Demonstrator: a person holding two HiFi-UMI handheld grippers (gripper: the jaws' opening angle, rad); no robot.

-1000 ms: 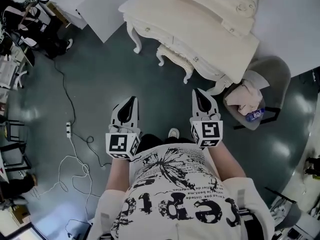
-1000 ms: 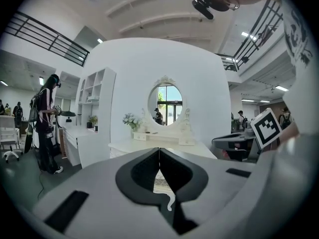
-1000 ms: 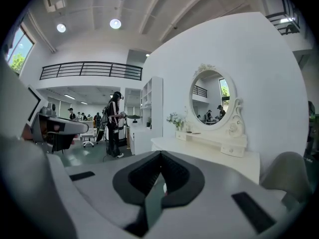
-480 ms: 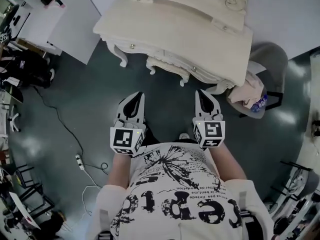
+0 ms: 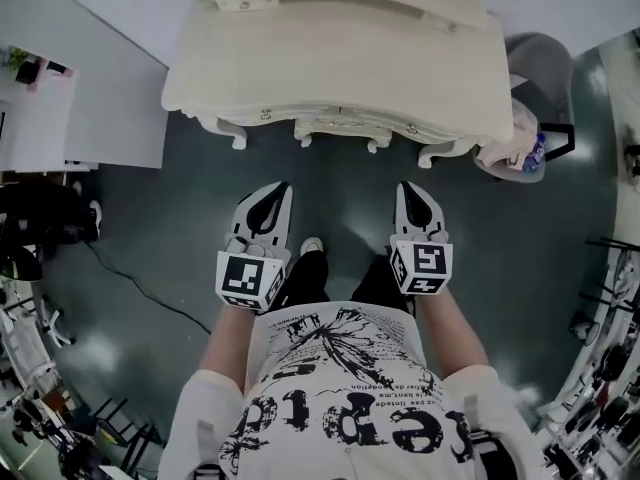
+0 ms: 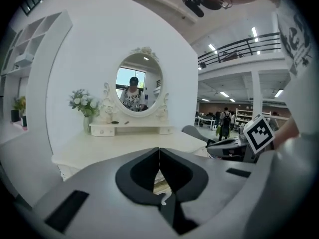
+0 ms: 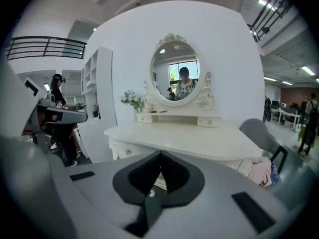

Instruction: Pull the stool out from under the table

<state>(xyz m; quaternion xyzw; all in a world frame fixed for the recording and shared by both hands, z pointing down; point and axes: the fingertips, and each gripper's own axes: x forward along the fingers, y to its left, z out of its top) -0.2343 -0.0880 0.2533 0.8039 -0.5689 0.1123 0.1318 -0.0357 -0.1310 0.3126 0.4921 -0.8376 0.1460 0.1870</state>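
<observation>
Closed and empty, the left hand-held gripper point(image 5: 279, 188) and right hand-held gripper point(image 5: 408, 189) have swung square to the counter point(image 5: 340, 63); the stool point(image 5: 342, 128) is not yet reached.

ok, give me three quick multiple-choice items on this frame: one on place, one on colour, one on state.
1. The stool is:
A) tucked under the dressing table
B) pulled fully clear of it
C) stacked on top of it

2. The dressing table is:
A) black
B) cream
C) red

3. The left gripper and right gripper are:
A) both open
B) both shut and empty
C) left shut on the stool, right open

Answers:
1. A: only the stool's front edge and legs show below the tabletop.
2. B: its top and legs are pale cream.
3. B: each gripper view shows the jaws together with nothing between them.
</observation>
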